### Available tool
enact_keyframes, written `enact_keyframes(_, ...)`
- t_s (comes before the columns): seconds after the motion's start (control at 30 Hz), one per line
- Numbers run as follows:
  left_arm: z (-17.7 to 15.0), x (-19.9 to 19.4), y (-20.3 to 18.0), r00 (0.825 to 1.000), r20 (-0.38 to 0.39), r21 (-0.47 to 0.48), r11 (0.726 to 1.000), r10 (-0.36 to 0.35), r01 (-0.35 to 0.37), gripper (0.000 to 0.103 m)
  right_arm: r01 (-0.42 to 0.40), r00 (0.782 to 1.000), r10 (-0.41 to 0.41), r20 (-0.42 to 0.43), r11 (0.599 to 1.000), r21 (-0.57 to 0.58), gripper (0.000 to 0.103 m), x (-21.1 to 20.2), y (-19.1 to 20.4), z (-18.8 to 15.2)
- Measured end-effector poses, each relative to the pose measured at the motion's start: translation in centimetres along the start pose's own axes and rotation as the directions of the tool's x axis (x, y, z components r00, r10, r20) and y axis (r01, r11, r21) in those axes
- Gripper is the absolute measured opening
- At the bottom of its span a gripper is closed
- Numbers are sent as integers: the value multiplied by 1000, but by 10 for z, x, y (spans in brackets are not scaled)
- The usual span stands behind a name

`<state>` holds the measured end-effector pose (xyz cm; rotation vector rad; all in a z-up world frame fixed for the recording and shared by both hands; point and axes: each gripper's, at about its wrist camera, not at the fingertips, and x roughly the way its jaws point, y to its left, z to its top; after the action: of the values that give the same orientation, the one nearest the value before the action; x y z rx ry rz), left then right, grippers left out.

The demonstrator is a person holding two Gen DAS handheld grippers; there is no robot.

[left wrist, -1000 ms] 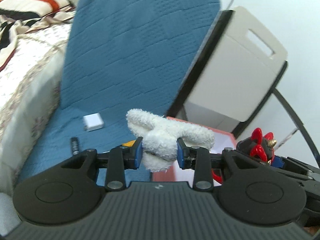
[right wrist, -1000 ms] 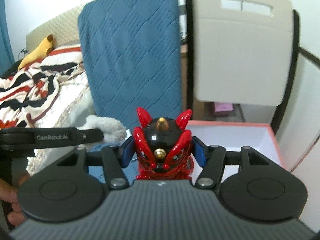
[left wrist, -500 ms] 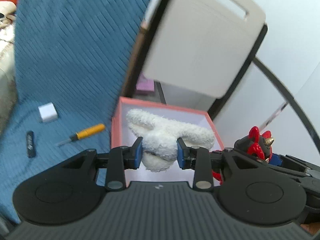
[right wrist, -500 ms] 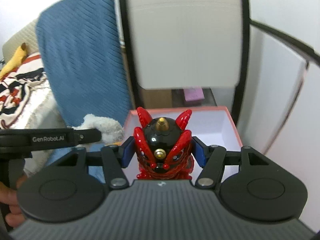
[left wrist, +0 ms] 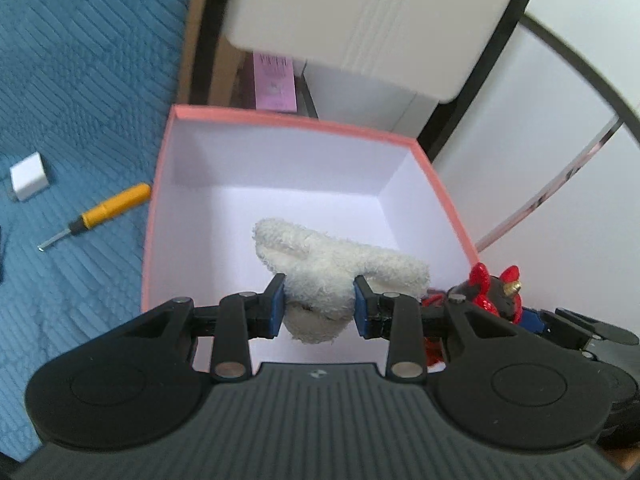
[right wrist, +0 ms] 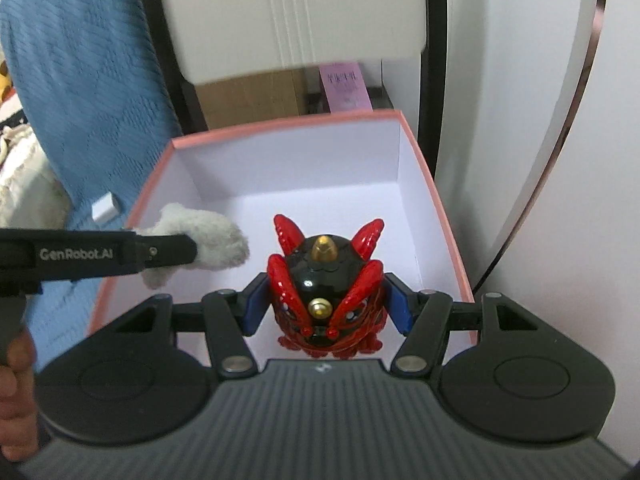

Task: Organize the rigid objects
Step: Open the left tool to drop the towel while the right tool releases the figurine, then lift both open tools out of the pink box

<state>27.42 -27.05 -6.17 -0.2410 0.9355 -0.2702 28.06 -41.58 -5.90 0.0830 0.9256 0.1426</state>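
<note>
The left gripper [left wrist: 319, 306] is clamped on a fluffy white plush toy [left wrist: 336, 276], its blue pads pressing the toy's body from both sides so the pile bulges above and below them, and the right gripper [right wrist: 326, 308] is likewise closed around a glossy red-and-black horned figurine with gold studs [right wrist: 326, 296], held upright with its face toward the camera. Both loads hang over the open mouth of a square pink-rimmed cardboard box with a white interior [left wrist: 288, 120], which looks empty; in the left wrist view the figurine [left wrist: 494, 294] shows at about three o'clock from the plush toy, over the box's right-hand rim. Outside the box, on the quilted blue fabric cover [left wrist: 80, 80], an orange-handled screwdriver [left wrist: 108, 210] lies at about nine o'clock of the box, with a small white cube-shaped charger [left wrist: 28, 176] just beyond it in the same direction. At twelve o'clock behind the box stand a beige plastic chair back [left wrist: 380, 20] and a small purple card [left wrist: 275, 82]. The step in hand appears to be dropping both carried items into the box. The next move likely calls for lowering each gripper toward the floor of the box and opening it, keeping the hard figurine low so it does not fall and topple.
</note>
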Motion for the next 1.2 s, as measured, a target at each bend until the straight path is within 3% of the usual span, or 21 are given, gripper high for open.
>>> enact_keyframes(0.3, -2, 35, -2, 997, -72, 15, 1000, 22, -21, 39, -29, 997, 31, -76, 999, 34, 64, 29, -12, -8)
enact_keyframes(0.53, -2, 30, 3, 998, -60, 4, 1000, 23, -23, 39, -7, 994, 13, -111, 998, 57, 63, 36, -14, -10)
enact_keyframes(0.67, -2, 23, 2, 997, -73, 10, 1000, 2, -1, 42, 4, 995, 1, -100, 998, 55, 68, 28, -13, -8)
enact_keyframes(0.97, 4, -38, 6, 999, 33, 24, 1000, -6, 5, 45, -13, 1000, 13, -10, 998, 67, 68, -18, 6, 2)
enact_keyframes(1.2, 5, -104, 20, 988, 152, 25, 1000, 8, -12, 45, -34, 996, 30, 89, 998, 48, 68, -64, 36, 10)
